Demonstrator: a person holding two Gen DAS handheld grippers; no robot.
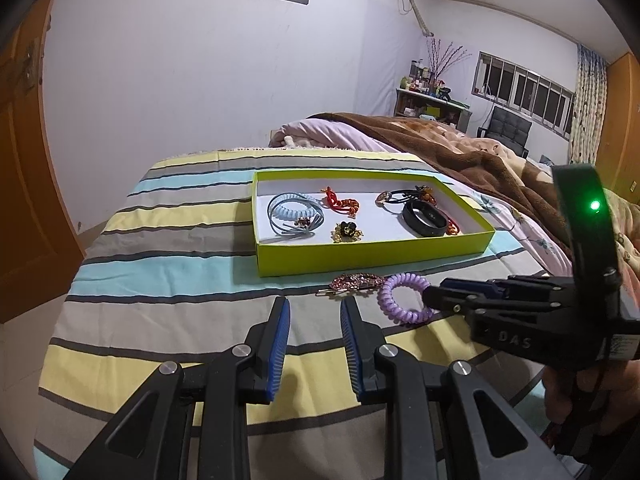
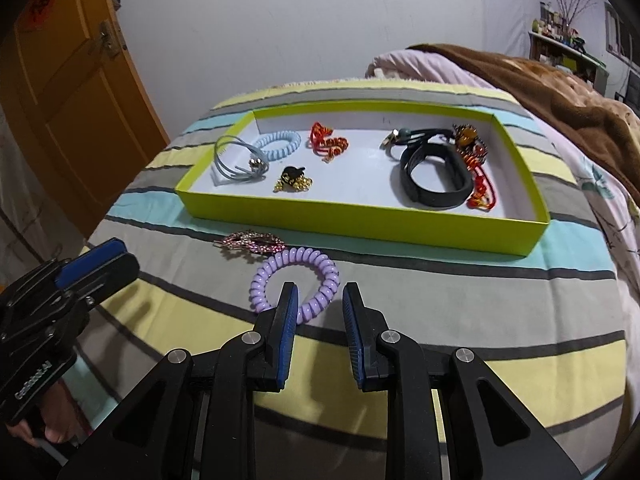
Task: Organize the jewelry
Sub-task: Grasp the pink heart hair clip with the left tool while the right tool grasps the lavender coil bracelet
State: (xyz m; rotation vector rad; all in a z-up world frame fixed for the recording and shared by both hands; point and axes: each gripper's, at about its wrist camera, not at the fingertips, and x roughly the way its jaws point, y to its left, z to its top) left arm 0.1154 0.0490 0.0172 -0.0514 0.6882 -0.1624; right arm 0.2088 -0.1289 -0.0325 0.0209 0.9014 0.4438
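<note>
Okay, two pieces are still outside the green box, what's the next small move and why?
Probably ease the right gripper down to straddle the purple coil band and close: its open jaws sit at the band's near edge, nothing held, and it lies outside the green box.

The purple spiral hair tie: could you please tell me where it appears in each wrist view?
Left wrist view: purple spiral hair tie, lower centre-right, beside the right gripper.
Right wrist view: centre, just beyond that gripper's fingertips.
Shared landmark: the yellow-green box lies just behind it in both views.
</note>
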